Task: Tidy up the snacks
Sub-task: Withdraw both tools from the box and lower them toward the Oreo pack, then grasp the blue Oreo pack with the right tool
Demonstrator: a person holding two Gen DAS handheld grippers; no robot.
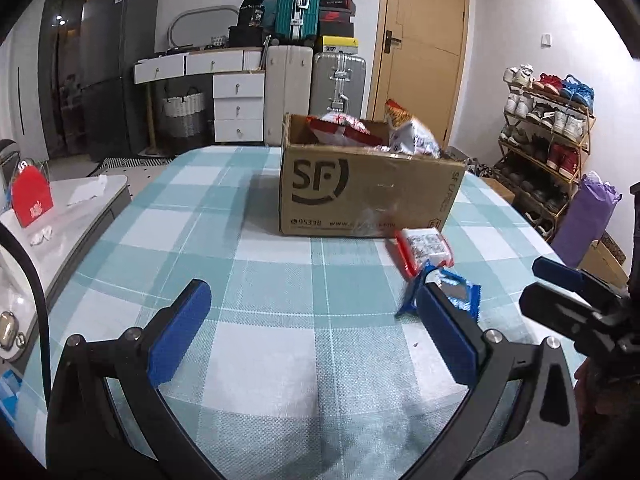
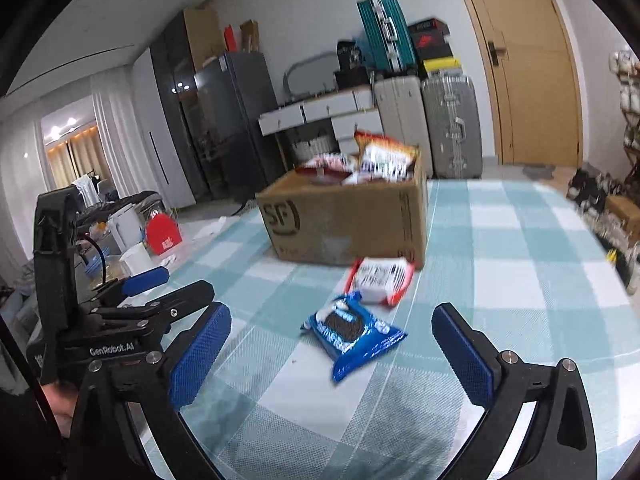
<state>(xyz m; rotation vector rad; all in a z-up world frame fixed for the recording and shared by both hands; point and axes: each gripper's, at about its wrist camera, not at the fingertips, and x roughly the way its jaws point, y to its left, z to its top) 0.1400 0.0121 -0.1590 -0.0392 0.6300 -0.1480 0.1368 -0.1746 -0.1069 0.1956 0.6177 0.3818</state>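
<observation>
Jaws spread wide on both sides, nothing pinched! Low in the right wrist view, the right gripper [image 2: 332, 356] hangs over the checked table [image 2: 520, 248] with its blue pads framing the blue cookie packet [image 2: 354, 334], which lies flat at lower centre of the frame, lined up, I'd say, for a straight grab. Over in the left wrist view, the left gripper [image 1: 312, 332] hovers at the bottom of the frame over bare cloth, empty, and that same blue packet peeks out just behind its right-hand pad.

Next out, a red-and-white snack packet [image 2: 382, 280] lies flat just beyond the blue one, close against the box's front corner; whether they touch, I can't tell. Looks like these two are the stragglers.

Then the cardboard box [image 1: 360, 188], centre frame, top open and already heaped with snack bags [image 1: 408, 132] poking above the rim, clearly the collecting point.

Far back, at the top of the frame: suitcases [image 1: 300, 0] stacked by the wooden door [image 1: 424, 40], and a shoe rack [image 1: 548, 132] at right.
</observation>
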